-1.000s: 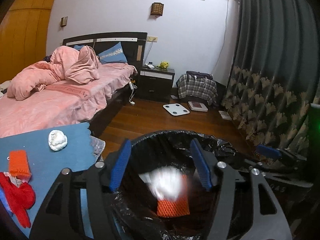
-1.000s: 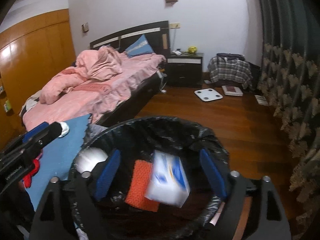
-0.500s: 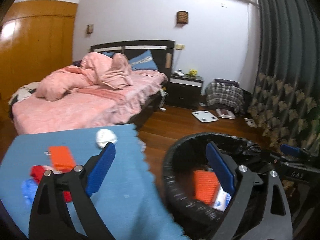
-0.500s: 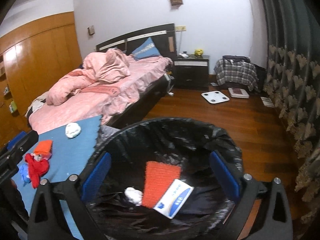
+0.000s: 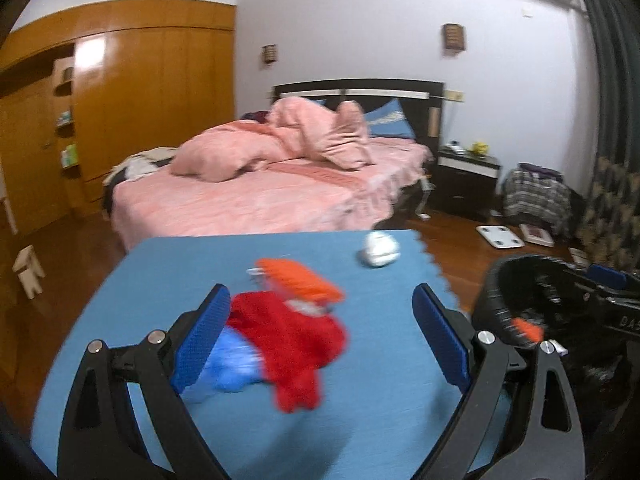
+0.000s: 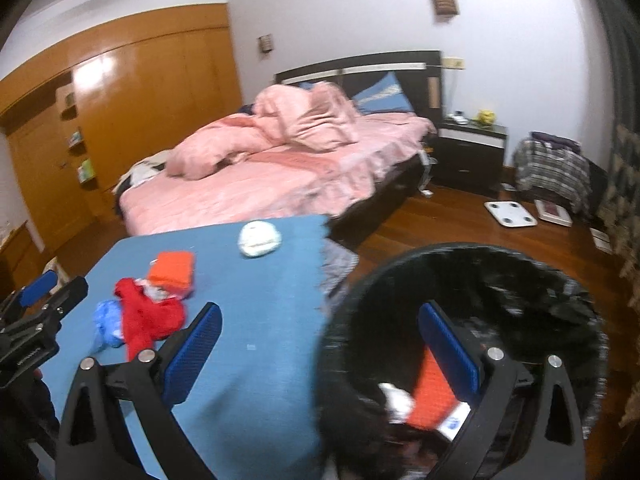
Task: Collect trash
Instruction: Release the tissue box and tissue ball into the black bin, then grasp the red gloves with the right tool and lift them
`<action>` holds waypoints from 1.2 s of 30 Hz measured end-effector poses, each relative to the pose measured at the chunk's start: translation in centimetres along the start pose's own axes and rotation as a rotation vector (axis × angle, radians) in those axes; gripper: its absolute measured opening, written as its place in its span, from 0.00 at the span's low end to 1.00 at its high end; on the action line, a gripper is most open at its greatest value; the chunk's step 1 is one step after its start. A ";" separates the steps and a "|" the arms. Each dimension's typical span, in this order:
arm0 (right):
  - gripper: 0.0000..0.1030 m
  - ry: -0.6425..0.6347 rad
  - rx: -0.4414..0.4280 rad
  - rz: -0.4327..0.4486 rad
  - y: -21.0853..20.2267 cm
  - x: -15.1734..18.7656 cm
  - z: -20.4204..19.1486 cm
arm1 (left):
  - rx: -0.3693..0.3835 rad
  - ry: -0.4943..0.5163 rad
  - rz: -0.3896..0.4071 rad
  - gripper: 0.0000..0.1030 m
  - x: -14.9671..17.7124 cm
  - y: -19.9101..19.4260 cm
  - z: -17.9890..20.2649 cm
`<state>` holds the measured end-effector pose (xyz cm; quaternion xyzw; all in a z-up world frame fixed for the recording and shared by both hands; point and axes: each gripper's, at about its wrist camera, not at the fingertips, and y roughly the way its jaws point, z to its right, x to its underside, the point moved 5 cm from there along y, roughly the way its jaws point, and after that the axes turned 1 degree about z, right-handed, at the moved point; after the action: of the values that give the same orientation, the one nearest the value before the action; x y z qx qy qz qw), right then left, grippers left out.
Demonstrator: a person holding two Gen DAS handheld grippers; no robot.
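Left gripper jaws spread wide, empty, over the crumpled red cloth; orange pad beyond. Right gripper likewise spread, empty, its right finger above the black-lined round bin.

right tongs wide apart, empty | straddling blue mat and black bin rim

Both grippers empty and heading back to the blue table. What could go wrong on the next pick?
1. The red crumpled wrapper, orange scrubber pad and blue plastic scrap lie touching in one pile, so the open left gripper may grab several or drag one.
2. The white crumpled paper ball sits near the blue table mat edge; a nudge might roll it off.
3. The right gripper straddles the black-lined trash bin rim and could snag the liner.
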<state>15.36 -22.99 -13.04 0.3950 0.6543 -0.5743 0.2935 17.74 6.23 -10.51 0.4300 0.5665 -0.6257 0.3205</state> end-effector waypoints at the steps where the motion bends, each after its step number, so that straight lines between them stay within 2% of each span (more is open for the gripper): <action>1: 0.94 -0.017 -0.021 -0.003 0.5 0.1 -1.4 | -0.018 -0.002 -0.002 0.87 0.2 -0.1 -1.0; 8: 0.94 -0.079 -0.105 -0.034 3.4 1.0 -7.6 | -0.115 -0.040 -0.027 0.87 1.4 -0.1 -6.7; 16: 0.91 -0.131 -0.170 -0.083 6.5 2.6 -12.7 | -0.170 -0.079 -0.070 0.87 3.2 0.6 -10.7; 21: 0.82 -0.157 -0.203 -0.111 7.9 3.4 -15.2 | -0.197 -0.102 -0.089 0.87 4.2 0.7 -12.6; 23: 0.73 -0.163 -0.226 -0.127 8.4 3.7 -16.3 | -0.207 -0.108 -0.090 0.87 4.4 0.7 -13.2; 26: 0.67 -0.178 -0.254 -0.143 9.1 4.2 -18.0 | -0.217 -0.114 -0.091 0.87 4.6 0.8 -14.0; 31: 0.61 -0.214 -0.285 -0.151 9.9 4.7 -20.4 | -0.229 -0.135 -0.089 0.87 4.5 0.9 -14.9; 33: 0.56 -0.225 -0.288 -0.163 10.4 4.8 -21.0 | -0.234 -0.142 -0.090 0.87 4.6 0.8 -15.2; 35: 0.43 -0.235 -0.289 -0.183 11.0 5.1 -21.5 | -0.235 -0.150 -0.090 0.87 4.6 0.8 -15.4; 36: 0.40 -0.238 -0.295 -0.192 11.3 5.2 -21.7 | -0.235 -0.152 -0.091 0.87 4.6 0.8 -15.4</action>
<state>23.80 -0.44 -19.62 0.2128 0.7267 -0.5402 0.3672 19.20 21.71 -14.85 0.3150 0.6288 -0.5996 0.3820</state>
